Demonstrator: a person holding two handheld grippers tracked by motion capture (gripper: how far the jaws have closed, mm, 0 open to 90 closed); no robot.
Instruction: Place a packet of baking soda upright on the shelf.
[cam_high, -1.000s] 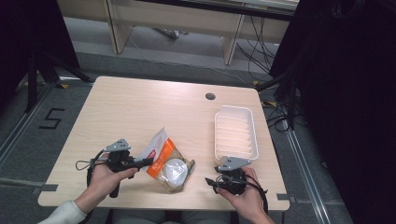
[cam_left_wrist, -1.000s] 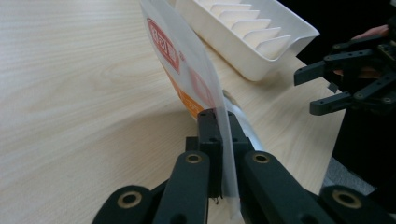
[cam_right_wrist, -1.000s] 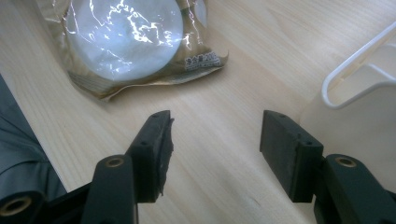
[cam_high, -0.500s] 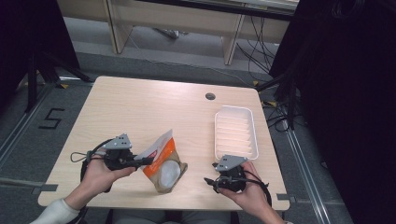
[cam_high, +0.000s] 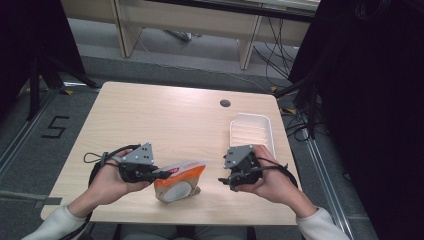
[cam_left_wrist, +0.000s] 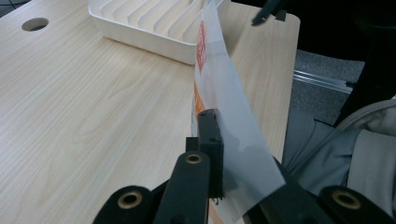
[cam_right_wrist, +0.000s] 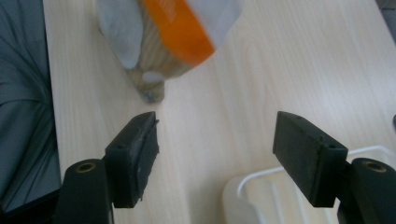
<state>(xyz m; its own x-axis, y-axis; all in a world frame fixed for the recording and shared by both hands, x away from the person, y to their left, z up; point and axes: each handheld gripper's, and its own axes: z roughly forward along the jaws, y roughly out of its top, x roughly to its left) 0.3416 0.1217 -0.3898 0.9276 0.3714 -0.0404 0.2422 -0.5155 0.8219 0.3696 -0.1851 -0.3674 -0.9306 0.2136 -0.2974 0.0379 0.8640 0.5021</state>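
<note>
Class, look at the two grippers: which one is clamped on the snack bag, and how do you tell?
The left gripper: its jaws pinch the snack bag by its top edge. The right gripper stands open, nothing between.

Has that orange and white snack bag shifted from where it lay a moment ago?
Yes. The snack bag, pinched by the left gripper, now hangs lifted and sits nearer the table's front edge, farther from the white tray.

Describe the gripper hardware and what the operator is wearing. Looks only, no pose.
Both are black handheld units. The left gripper and right gripper each carry a grey three-cornered plate on top with small holes, and trail a looped black cable. Up close, the jaws are flat black blocks on black arms with brass-coloured pivot rings. The person's sleeves are light grey-white, and grey clothing shows in the left gripper view.
</note>
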